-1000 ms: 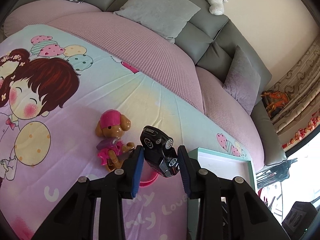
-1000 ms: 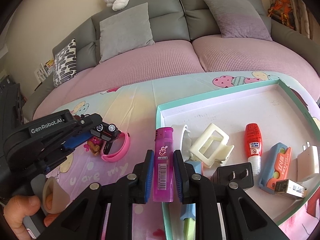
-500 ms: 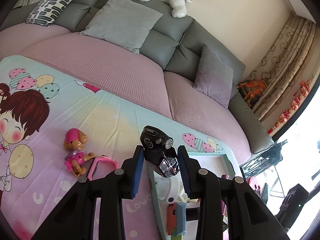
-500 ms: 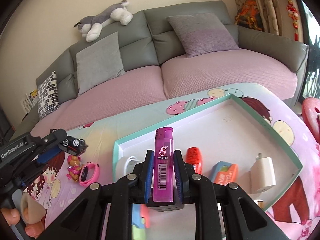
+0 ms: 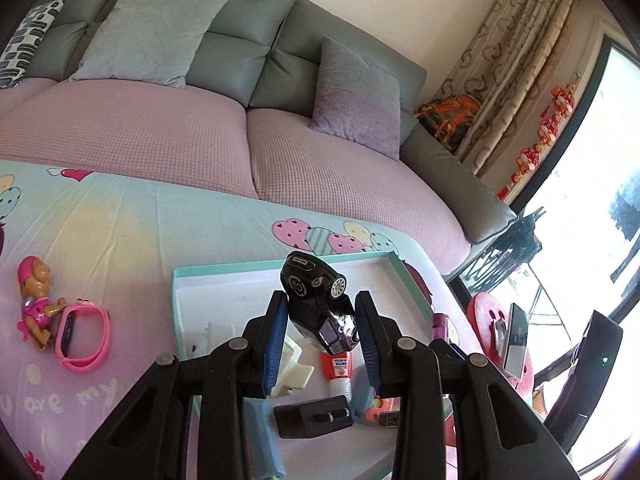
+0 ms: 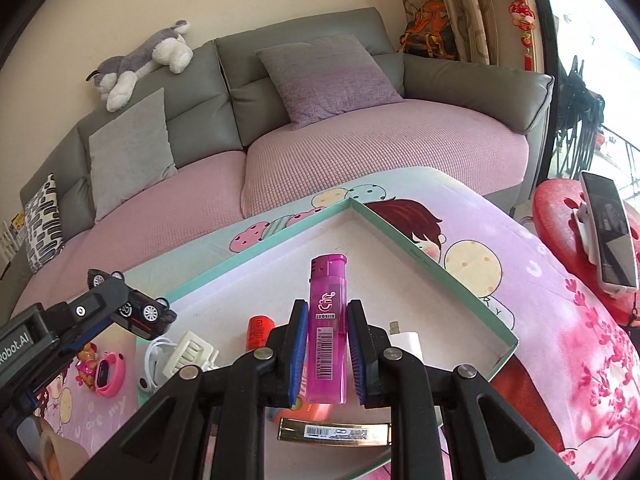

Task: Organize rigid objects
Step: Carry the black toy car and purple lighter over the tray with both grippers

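Nearest in the right wrist view, the right gripper (image 6: 327,350) has its jaws closed on a pink lighter (image 6: 327,328), which stands upright between the blue pads with its barcode facing the camera. It is held above the near part of a teal-rimmed tray (image 6: 440,268) that rests on a cartoon-printed cloth (image 6: 560,320). Just below the lighter, at the tray's near edge, lies a flat gold-coloured bar with a barcode label (image 6: 334,432).

In the left wrist view, the left gripper (image 5: 321,344) has its jaws clamped on a black toy car (image 5: 318,308), tilted nose-down with its rear and one wheel pointing up and away. The car hangs over the same tray (image 5: 176,300), well clear of its floor. Beneath it in the tray sit a black adapter (image 5: 314,416), a red tube (image 5: 338,372) and a cream plastic clip (image 5: 294,364); from the right wrist view, a white plug (image 6: 406,338) lies toward the tray's right.

Left of the tray on the cloth, a pink watch (image 5: 82,340) lies touching a toy puppy figure (image 5: 36,300).

Farther off stands a grey sofa with pink seat covers (image 5: 320,160), carrying cushions and, on its backrest, a plush husky (image 6: 140,60). At far right, a phone (image 6: 608,232) sits in a holder on a red stool (image 6: 560,208).
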### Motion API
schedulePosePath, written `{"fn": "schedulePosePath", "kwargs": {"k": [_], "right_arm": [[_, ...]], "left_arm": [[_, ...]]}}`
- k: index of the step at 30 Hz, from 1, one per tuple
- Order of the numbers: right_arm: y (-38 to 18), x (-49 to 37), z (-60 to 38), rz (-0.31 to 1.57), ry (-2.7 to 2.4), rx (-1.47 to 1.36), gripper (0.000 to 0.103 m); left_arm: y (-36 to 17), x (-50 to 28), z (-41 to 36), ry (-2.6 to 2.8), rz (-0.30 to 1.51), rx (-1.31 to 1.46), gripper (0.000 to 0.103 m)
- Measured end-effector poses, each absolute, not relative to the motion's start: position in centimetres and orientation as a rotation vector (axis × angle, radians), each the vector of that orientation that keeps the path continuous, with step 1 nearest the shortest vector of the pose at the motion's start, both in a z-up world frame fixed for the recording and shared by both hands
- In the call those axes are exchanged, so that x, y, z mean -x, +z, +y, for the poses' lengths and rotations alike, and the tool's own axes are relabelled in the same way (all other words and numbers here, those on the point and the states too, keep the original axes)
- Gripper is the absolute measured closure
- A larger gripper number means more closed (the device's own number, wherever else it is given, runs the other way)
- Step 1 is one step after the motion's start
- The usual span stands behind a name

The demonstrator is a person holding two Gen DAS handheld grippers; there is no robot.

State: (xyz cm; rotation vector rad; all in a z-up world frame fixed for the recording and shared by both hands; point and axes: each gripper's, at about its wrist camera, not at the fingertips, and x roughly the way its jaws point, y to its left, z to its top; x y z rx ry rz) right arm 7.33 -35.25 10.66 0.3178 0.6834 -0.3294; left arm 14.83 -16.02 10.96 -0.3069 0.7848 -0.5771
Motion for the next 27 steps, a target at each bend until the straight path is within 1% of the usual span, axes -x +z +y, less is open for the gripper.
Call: {"fn": "schedulePosePath", "kwargs": {"k": [6, 14, 27], "right_arm": [[10.3, -7.3, -35.6, 0.697, -0.338, -0.309, 0.082], [9.3, -8.0, -35.3, 0.749, -0.327, -0.287, 0.082], [8.3, -8.2, -35.5, 0.805, -0.338, -0.307, 0.081]], "left_arm": [[10.0, -14.6, -18.5, -0.608, 0.821, 0.255, 0.067], [8.3, -14.9, -18.8, -0.579, 0.883, 0.235, 0.067], [8.1, -15.1, -18.6, -0.547, 0.931, 0.212, 0.067]]}}
